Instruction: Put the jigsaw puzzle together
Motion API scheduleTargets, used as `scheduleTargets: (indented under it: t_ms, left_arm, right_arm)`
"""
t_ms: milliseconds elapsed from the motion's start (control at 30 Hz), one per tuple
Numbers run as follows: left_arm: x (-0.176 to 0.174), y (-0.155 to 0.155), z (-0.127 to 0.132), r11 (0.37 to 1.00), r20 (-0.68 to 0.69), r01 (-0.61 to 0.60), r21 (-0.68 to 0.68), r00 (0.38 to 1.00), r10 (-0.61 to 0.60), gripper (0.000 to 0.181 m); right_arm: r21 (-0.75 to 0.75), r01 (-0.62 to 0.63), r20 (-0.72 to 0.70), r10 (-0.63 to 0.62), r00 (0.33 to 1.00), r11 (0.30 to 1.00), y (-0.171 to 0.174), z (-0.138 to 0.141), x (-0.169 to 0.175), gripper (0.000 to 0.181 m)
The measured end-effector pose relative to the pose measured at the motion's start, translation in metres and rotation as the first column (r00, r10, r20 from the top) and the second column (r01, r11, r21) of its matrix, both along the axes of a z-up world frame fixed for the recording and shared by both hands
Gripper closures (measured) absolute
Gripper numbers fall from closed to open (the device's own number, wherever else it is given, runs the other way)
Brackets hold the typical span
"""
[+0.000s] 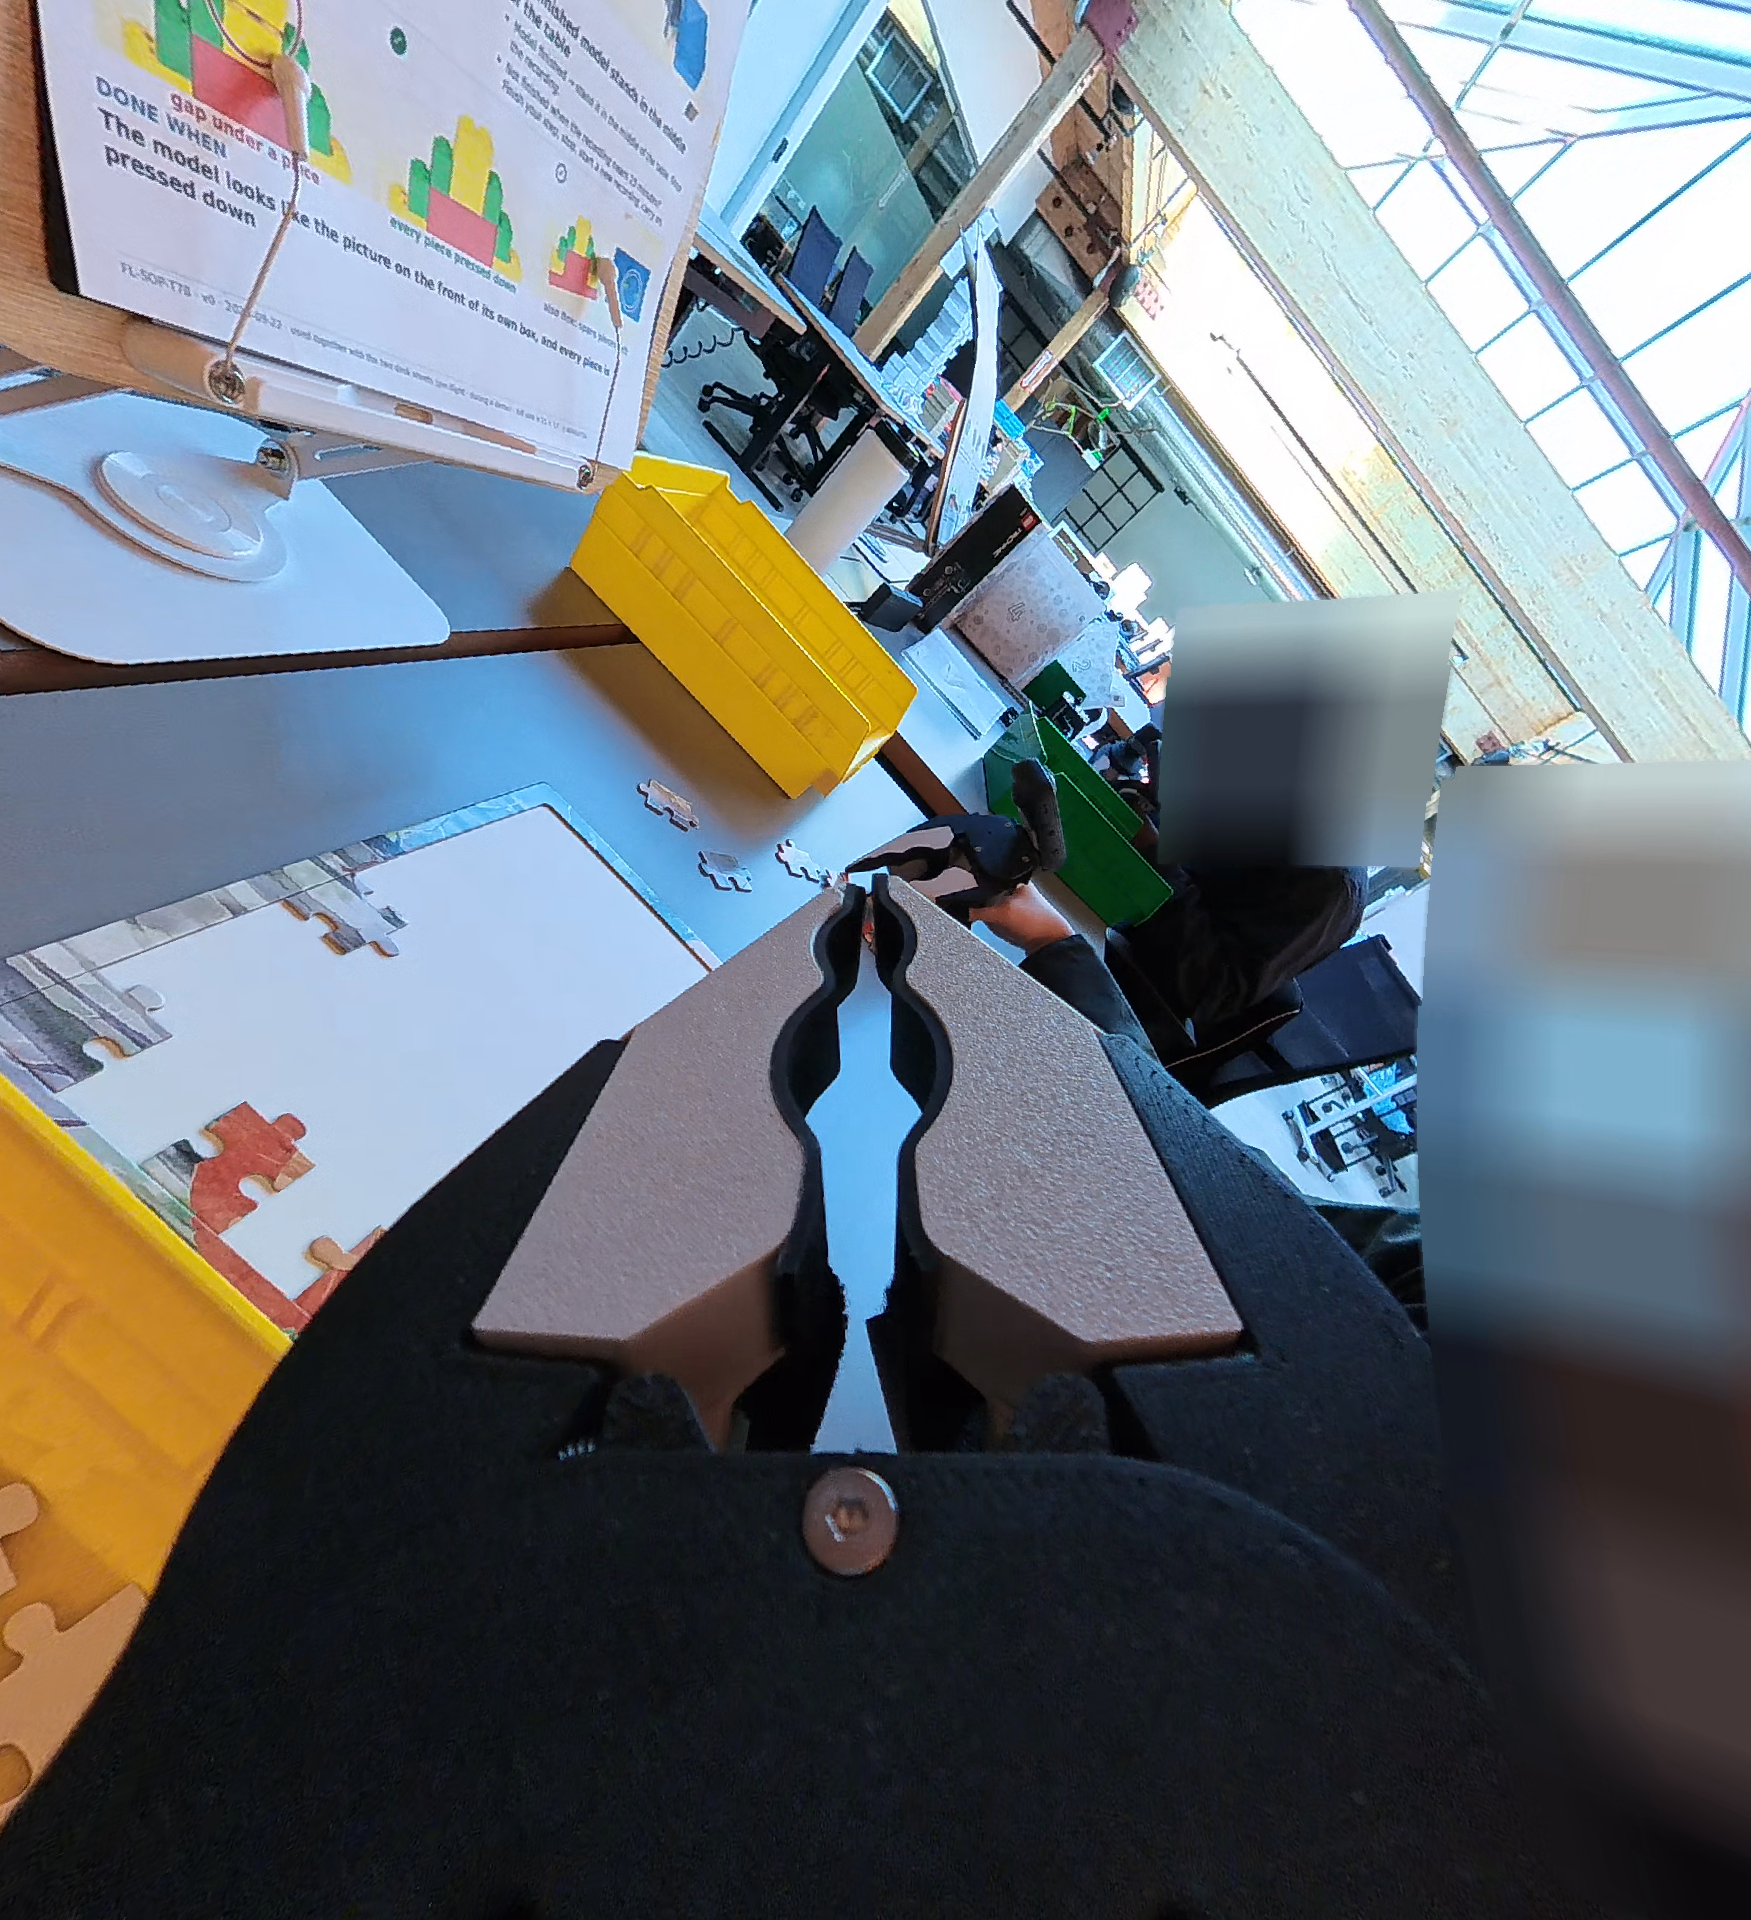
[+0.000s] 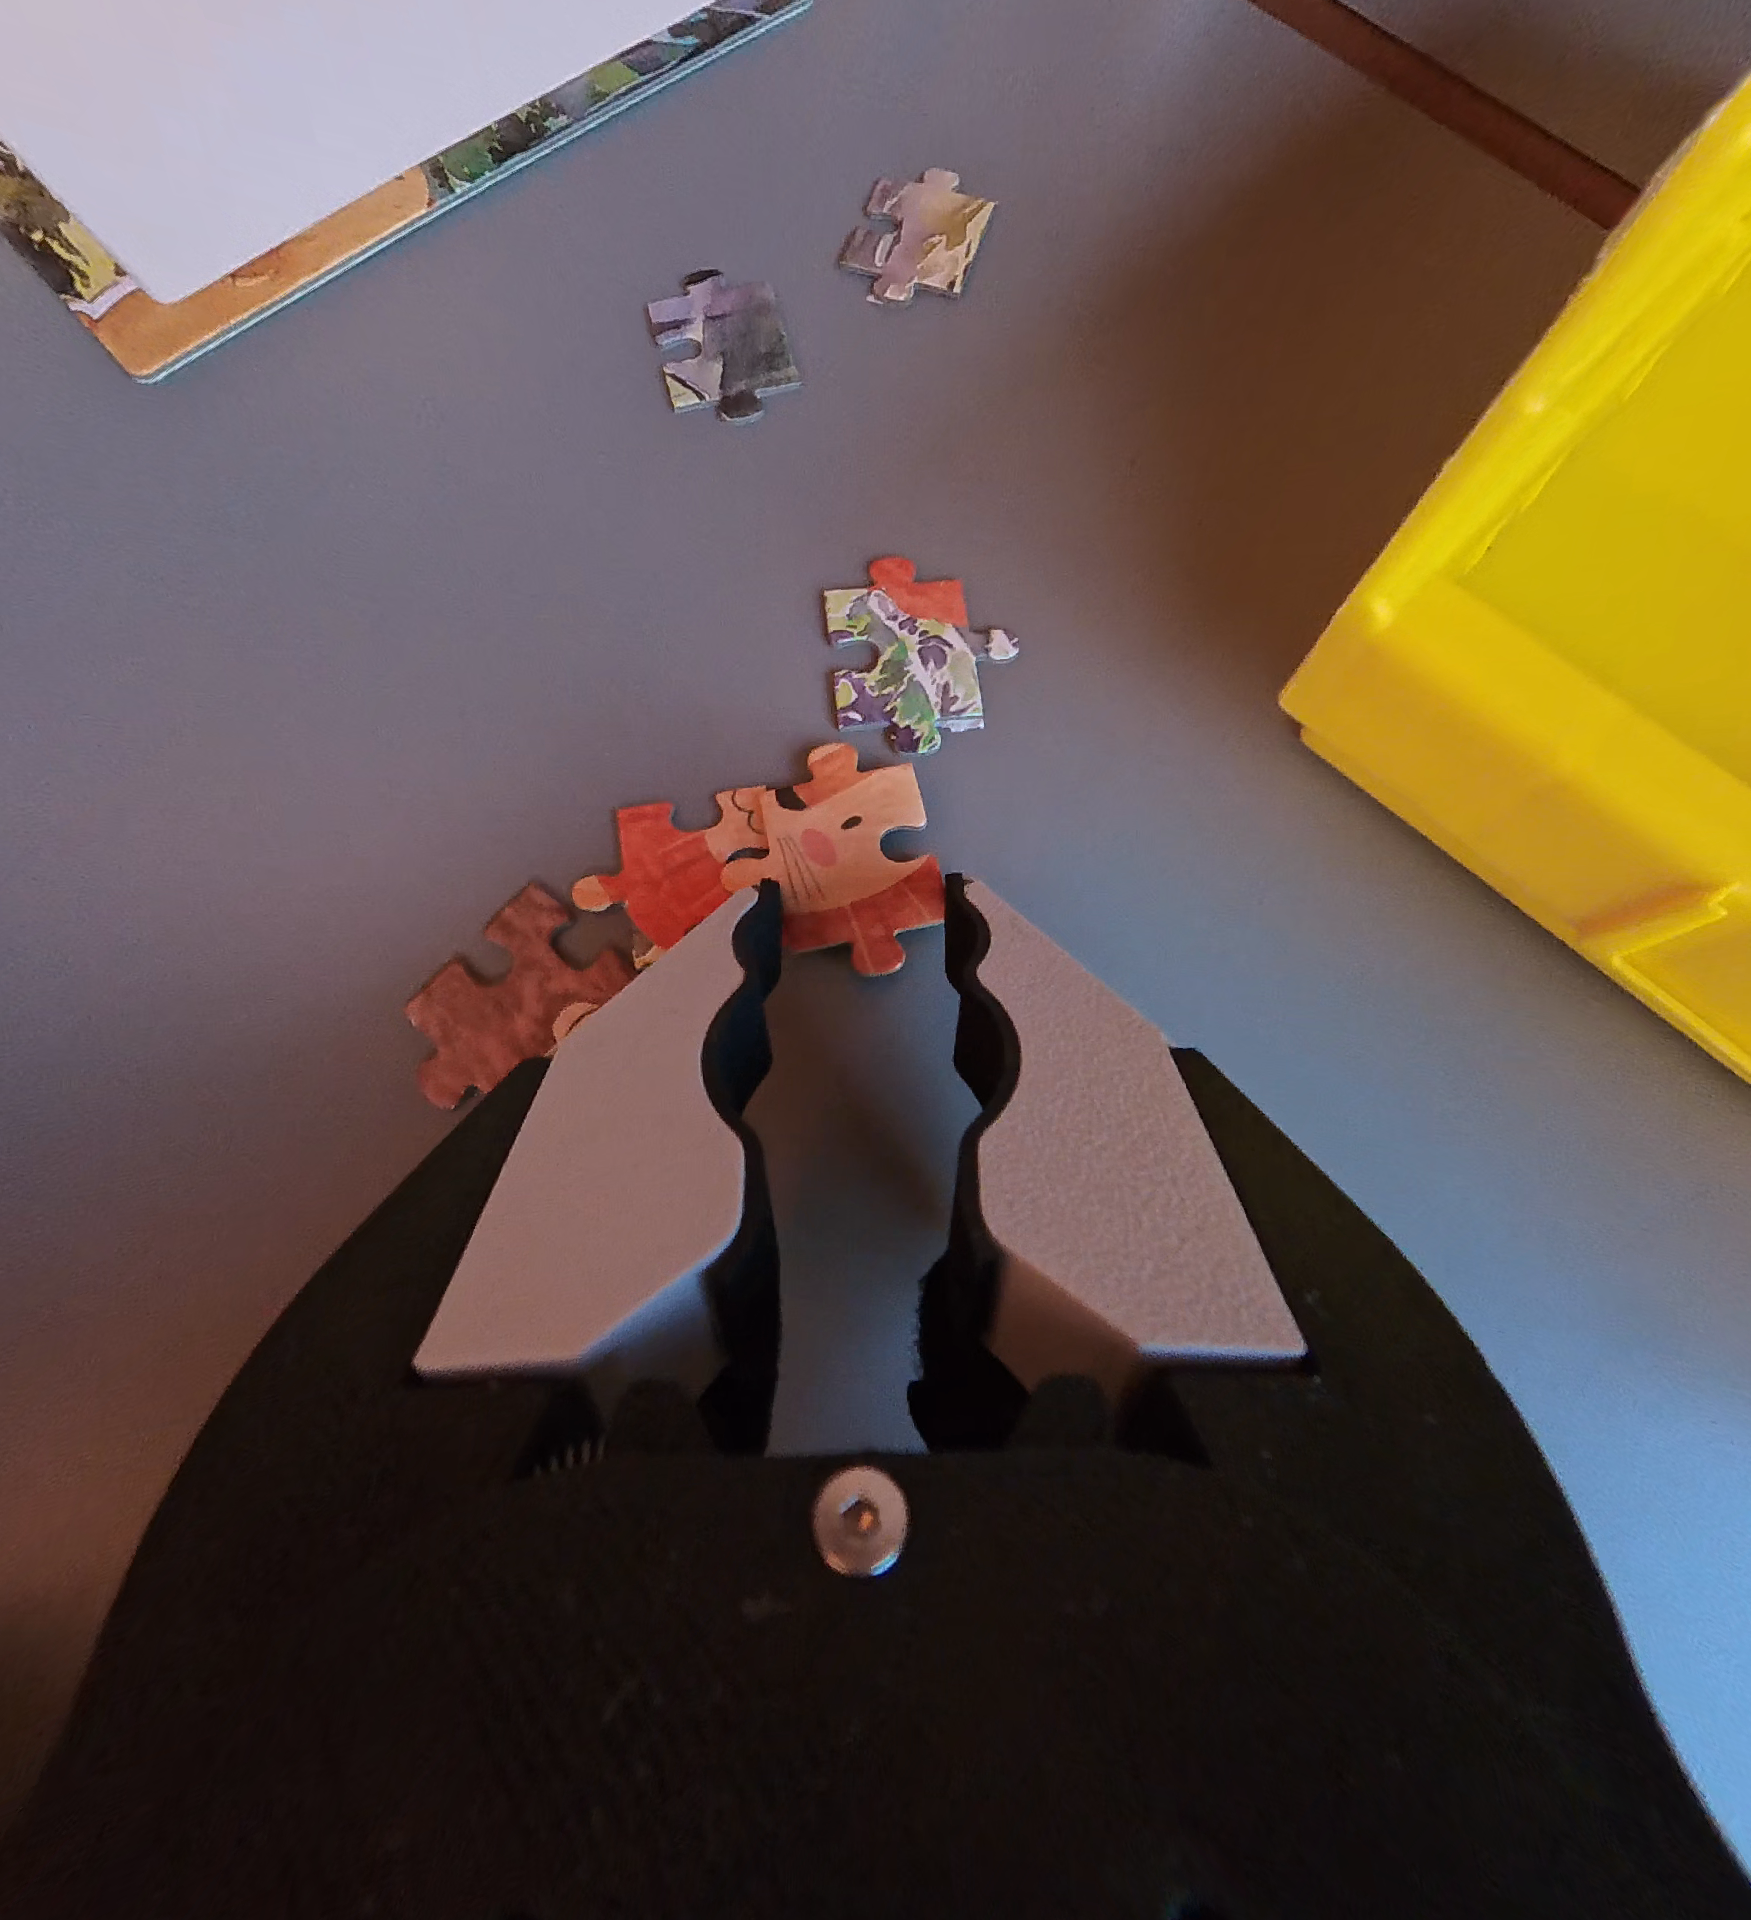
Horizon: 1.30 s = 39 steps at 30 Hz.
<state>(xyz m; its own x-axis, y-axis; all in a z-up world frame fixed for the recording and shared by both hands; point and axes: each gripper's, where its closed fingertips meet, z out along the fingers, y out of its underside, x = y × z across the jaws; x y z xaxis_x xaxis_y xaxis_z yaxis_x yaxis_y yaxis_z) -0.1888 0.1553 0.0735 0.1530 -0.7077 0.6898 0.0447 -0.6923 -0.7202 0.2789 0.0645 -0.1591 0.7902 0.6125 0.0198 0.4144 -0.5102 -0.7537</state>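
Now | puzzle tray mostly bare white | left jaws nearly closed, empty | right jaws open over cat-face piece

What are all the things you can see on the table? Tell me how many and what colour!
Puzzle tray: one, white inside with a picture border, far left.
Loose pieces: five on the grey table; two purplish, one green and purple, one orange with a cat face, one brown.
Yellow bins: one at right, one near the left gripper holding pieces.
Instruction sheet: one, white, on a stand.
Left gripper: nearly closed, empty.
Right gripper: open, over the cat-face piece.
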Motion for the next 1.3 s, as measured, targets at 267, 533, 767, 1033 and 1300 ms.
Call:
scheduleTargets:
  t_ms: [267,533,767,1033,1300]
  left_arm:
    - [0.0001,0.0003,-0.0007,1.000,0.000,0.001,-0.004,1.000,-0.001,0.181]
    - [0.0007,0.0005,-0.0019,1.000,-0.002,0.002,-0.008,1.000,-0.002,0.181]
    - [0.0014,0.0001,-0.0025,1.000,-0.003,0.005,-0.010,1.000,-0.005,0.181]
    - [0.0012,0.0003,-0.0028,1.000,-0.003,0.004,-0.012,1.000,-0.004,0.181]
    - [0.0011,0.0004,-0.0031,1.000,-0.003,0.004,-0.012,1.000,-0.004,0.181]
  right_arm:
    - [-0.001,0.003,0.030,-0.003,1.000,1.000,0.0021,0.0001,-0.0001,0.150]
    - [0.000,0.000,0.055,0.000,0.998,1.000,0.0033,0.0002,-0.0011,0.150]
    - [-0.001,-0.002,0.077,0.002,0.997,1.000,0.0038,0.0003,-0.0017,0.150]
    - [0.002,-0.003,0.079,0.002,0.997,1.000,0.0039,0.0003,-0.0018,0.150]
    - [0.011,-0.007,0.074,0.007,0.997,1.000,0.0038,0.0008,-0.0027,0.150]
